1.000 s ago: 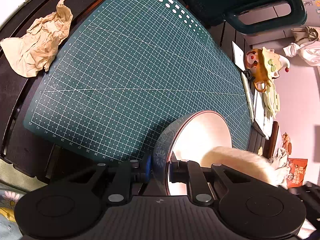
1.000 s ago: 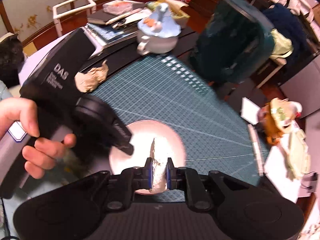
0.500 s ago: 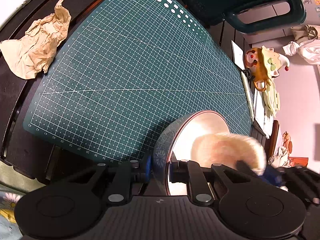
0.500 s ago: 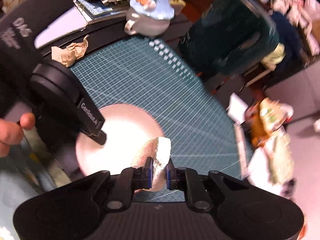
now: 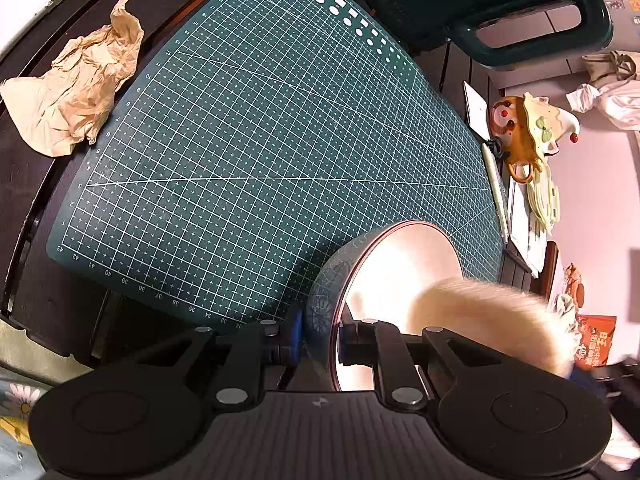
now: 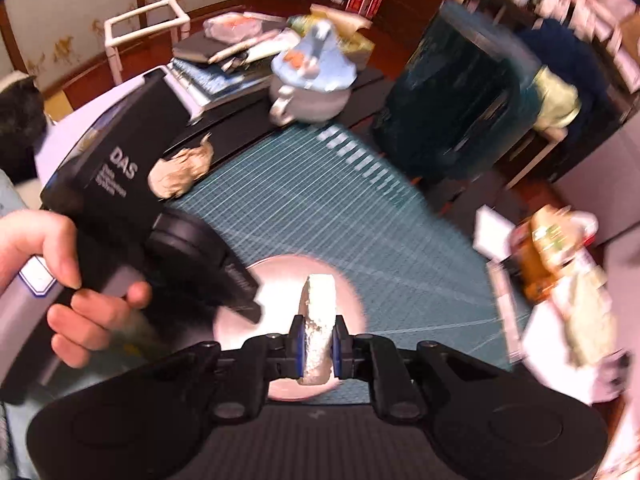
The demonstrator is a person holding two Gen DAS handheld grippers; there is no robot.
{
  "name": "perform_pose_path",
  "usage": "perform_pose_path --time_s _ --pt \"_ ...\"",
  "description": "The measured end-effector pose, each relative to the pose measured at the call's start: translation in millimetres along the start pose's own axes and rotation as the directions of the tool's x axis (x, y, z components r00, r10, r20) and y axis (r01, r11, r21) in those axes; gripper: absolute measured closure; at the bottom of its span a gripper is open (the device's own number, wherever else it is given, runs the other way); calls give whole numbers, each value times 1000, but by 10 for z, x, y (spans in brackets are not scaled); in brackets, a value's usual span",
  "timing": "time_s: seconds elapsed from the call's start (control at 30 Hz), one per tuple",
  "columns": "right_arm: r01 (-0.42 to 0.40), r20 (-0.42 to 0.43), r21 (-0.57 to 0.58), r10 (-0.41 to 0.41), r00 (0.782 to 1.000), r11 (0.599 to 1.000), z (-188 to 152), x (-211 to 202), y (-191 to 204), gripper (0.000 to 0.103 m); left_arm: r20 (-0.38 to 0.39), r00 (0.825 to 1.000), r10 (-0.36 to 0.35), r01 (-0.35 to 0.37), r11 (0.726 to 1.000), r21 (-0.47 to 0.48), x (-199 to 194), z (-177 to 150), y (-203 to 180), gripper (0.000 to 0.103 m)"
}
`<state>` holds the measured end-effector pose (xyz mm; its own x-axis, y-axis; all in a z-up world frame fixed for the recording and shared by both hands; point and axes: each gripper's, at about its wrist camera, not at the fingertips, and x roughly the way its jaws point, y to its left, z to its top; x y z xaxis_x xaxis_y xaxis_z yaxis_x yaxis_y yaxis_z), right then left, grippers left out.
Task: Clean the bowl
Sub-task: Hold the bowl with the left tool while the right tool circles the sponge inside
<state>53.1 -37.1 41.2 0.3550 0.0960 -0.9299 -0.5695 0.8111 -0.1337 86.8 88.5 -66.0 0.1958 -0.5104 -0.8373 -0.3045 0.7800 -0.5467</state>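
Left wrist view, from left to right: a crumpled brown paper (image 5: pixel 76 88) lies on the dark table (image 5: pixel 36 240) just beside the left edge of the green cutting mat (image 5: pixel 260 140). The mat covers the centre of the table. At its near right corner sits the bowl (image 5: pixel 332 292), patterned grey-blue outside, pale inside, with a thin red rim. The left gripper (image 5: pixel 318 340) is clamped on the near wall of the bowl: one blue pad is outside, the other inside. Inside the bowl, to the right, a pale sponge (image 5: pixel 488 320) appears blurred. Beyond the mat's far right corner stands a dark green appliance (image 5: pixel 500 8) with a handle. A pen (image 5: pixel 496 188) lies along the mat's right edge, next to an orange figurine (image 5: pixel 524 136).

Right wrist view, from left to right: a hand (image 6: pixel 68 280) grips the black handle of the left gripper device (image 6: pixel 120 184), whose finger reaches the bowl's (image 6: pixel 272 280) left rim. The right gripper (image 6: pixel 318 346) is closed tightly on the sponge (image 6: pixel 318 320), which stands on edge over the bowl's interior. Whether the sponge touches the bowl surface cannot be told. The mat (image 6: pixel 340 216) extends behind the bowl. A pale blue teapot (image 6: pixel 312 80) stands beyond the far edge of the mat. This view is motion-blurred at the right
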Motion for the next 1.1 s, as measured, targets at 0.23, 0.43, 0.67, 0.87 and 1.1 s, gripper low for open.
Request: perform_pose_path --time_s 0.23,0.43,0.67,0.87,1.1 --pt "78 -46 18 -77 996 997 -48 452 -34 91 -1 1000 0 0 1000 4 -4 4 0 88" --pt "219 -4 -111 -221 975 969 -64 344 10 91 -1 1000 1 -1 1000 6 -3 10 1 88" --pt "115 55 -39 -113 992 993 49 -158 -161 91 0 1000 1 -1 1000 3 -7 6 8 88" --pt "-58 -9 33 58 998 998 57 9 -206 91 -1 1000 2 -2 1000 6 -8 19 -3 88" --pt "13 -64 9 -13 998 1000 -43 459 -56 91 -4 1000 0 0 1000 5 1 27 -10 88"
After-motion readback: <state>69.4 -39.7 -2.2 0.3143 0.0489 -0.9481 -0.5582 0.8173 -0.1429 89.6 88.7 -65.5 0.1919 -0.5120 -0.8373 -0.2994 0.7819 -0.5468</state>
